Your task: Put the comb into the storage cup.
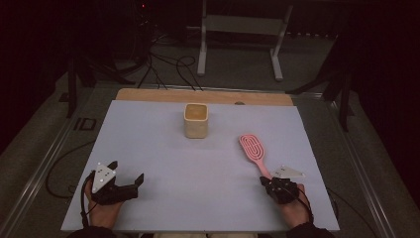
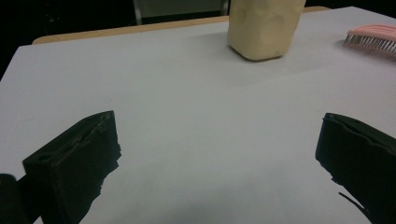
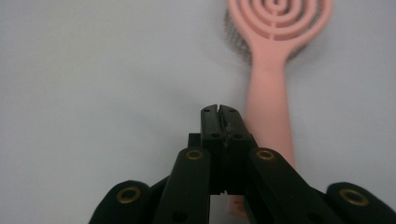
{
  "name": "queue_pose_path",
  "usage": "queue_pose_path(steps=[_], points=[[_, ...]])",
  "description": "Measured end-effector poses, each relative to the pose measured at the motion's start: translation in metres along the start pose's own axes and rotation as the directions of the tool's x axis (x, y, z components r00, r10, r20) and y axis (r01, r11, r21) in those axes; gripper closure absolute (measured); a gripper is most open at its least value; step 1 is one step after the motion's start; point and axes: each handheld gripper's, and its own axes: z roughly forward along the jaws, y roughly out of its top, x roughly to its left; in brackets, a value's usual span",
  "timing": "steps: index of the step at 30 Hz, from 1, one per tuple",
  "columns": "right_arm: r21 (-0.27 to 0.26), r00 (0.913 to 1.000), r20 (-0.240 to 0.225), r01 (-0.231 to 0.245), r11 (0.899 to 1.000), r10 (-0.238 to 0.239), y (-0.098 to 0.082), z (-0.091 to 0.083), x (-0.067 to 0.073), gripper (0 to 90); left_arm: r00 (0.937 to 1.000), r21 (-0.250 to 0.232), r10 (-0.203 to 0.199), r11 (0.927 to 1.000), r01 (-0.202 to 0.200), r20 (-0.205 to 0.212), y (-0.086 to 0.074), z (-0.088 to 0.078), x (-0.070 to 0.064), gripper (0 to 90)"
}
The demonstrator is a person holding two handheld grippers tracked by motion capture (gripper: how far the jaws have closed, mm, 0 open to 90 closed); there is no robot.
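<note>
The pink hairbrush (image 1: 253, 151) lies flat on the desk (image 1: 163, 148), handle toward the right claw (image 1: 267, 183), which is clenched empty just beside the handle end. The left claw (image 1: 126, 179) rests released, clear of the beige cup (image 1: 196, 120).

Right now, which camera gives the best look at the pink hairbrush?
The high view: it shows the whole hairbrush, head and handle, lying flat near the right gripper. The right gripper view is closer, with the spiral head and handle, but cuts off both ends. The left gripper view catches just a bristled edge.
</note>
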Motion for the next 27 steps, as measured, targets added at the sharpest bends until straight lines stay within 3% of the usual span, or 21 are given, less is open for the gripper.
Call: queue_pose_path(steps=[11, 13, 14, 17, 19, 20, 21, 22, 23, 24, 25, 26, 27], points=[[0.002, 0.9994, 0.014, -0.033, 0.999, 0.033, -0.003, -0.001, -0.007, 89.9, 1.0000, 0.003, 0.002, 1.0000, -0.002, 0.001, 0.000, 0.001, 0.000, 0.3], [-0.018, 0.9993, 0.005, -0.036, 0.999, 0.036, -0.003, -0.003, -0.007, 89.8, 1.0000, 0.000, 0.000, 1.0000, 0.000, 0.001, 0.000, 0.001, 0.000, 0.3], [-0.062, 0.9989, -0.020, -0.044, 0.997, 0.043, -0.002, -0.007, -0.008, 88.3, 1.0000, 0.001, 0.000, 1.0000, 0.000, 0.000, 0.000, 0.000, 0.000, 0.3], [-0.104, 0.9991, -0.015, -0.041, 0.994, 0.040, -0.001, -0.013, -0.010, 85.2, 1.0000, -0.001, -0.003, 1.0000, 0.003, -0.001, 0.000, 0.000, 0.001, 0.3], [-0.158, 0.9995, -0.010, -0.033, 0.987, 0.031, 0.000, -0.020, -0.014, 81.1, 1.0000, -0.001, -0.002, 1.0000, 0.002, 0.000, 0.000, 0.000, 0.001, 0.3], [-0.208, 0.9993, -0.005, -0.036, 0.977, 0.036, 0.000, -0.028, -0.019, 75.9, 1.0000, -0.001, -0.001, 1.0000, 0.001, -0.001, 0.000, 0.000, 0.001, 0.3], [-0.208, 0.9993, -0.005, -0.036, 0.977, 0.036, 0.000, -0.028, -0.019, 75.9, 1.0000, -0.002, 0.000, 1.0000, 0.000, 0.000, 0.000, 0.000, 0.001, 0.3], [-0.238, 0.9990, -0.005, -0.044, 0.970, 0.044, -0.001, -0.033, -0.022, 71.6, 1.0000, -0.003, 0.000, 1.0000, 0.000, -0.001, 0.000, 0.000, 0.001, 0.3], [-0.290, 0.9988, -0.009, -0.049, 0.956, 0.048, -0.002, -0.041, -0.027, 59.4, 1.0000, -0.005, 0.000, 1.0000, 0.000, 0.000, 0.001, 0.000, 0.001, 0.3], [-0.290, 0.9988, -0.009, -0.049, 0.956, 0.048, -0.002, -0.041, -0.027, 59.4, 1.0000, -0.008, -0.002, 1.0000, 0.002, 0.001, 0.001, 0.000, 0.001, 0.3], [-0.309, 0.9985, -0.008, -0.054, 0.950, 0.054, -0.003, -0.045, -0.029, 53.9, 1.0000, -0.010, -0.003, 0.9999, 0.003, 0.001, 0.001, -0.001, 0.001, 0.3], [-0.344, 0.9975, -0.013, -0.070, 0.936, 0.070, -0.005, -0.051, -0.034, 47.3, 1.0000, -0.014, -0.005, 0.9999, 0.005, 0.000, 0.001, -0.001, 0.001, 0.3], [-0.344, 0.9975, -0.013, -0.070, 0.936, 0.070, -0.005, -0.051, -0.034, 47.3, 1.0000, -0.018, -0.004, 0.9998, 0.004, 0.000, 0.001, -0.002, 0.001, 0.3]])
